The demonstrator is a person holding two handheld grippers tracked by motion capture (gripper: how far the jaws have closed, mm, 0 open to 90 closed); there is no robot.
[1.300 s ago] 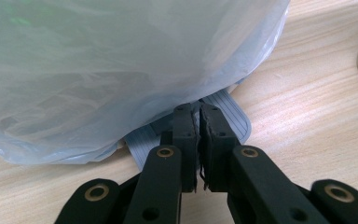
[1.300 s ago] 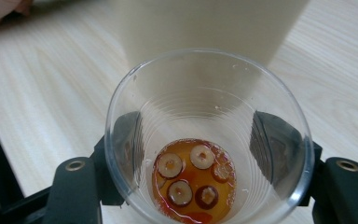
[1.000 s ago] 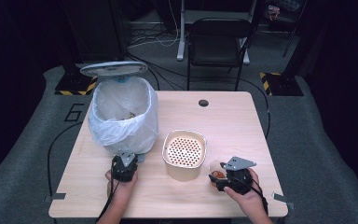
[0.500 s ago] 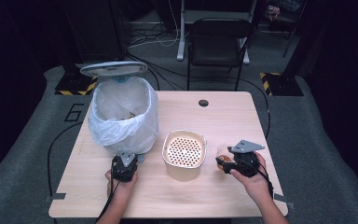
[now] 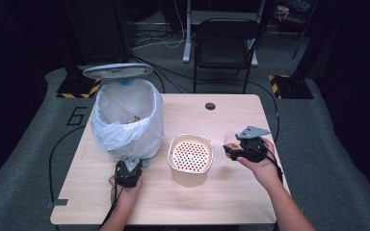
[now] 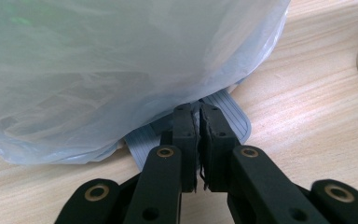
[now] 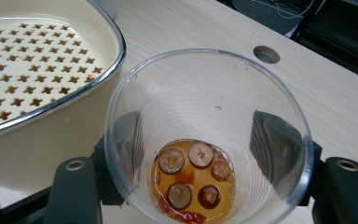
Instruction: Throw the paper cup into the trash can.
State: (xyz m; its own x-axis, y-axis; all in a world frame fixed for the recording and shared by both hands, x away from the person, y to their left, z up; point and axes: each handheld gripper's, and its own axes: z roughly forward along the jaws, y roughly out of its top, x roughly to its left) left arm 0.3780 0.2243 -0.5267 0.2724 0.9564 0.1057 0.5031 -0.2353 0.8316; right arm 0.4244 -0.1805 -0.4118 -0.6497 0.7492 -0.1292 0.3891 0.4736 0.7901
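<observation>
Held a clear cup [image 7: 205, 140] in the right hand-held gripper [image 5: 243, 149], beside the strainer bowl [image 5: 191, 153]. Kept left hand-held gripper [image 6: 199, 140] shut, pressed on the bin pedal [image 6: 228, 116].

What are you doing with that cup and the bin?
A person works at a wooden table with a gripper in each hand. The right gripper holds a clear plastic cup with amber liquid and round fruit slices at the bottom, raised beside a cream strainer bowl. The left gripper, shut, presses on the pedal of the lined bin, whose lid stands open.
</observation>
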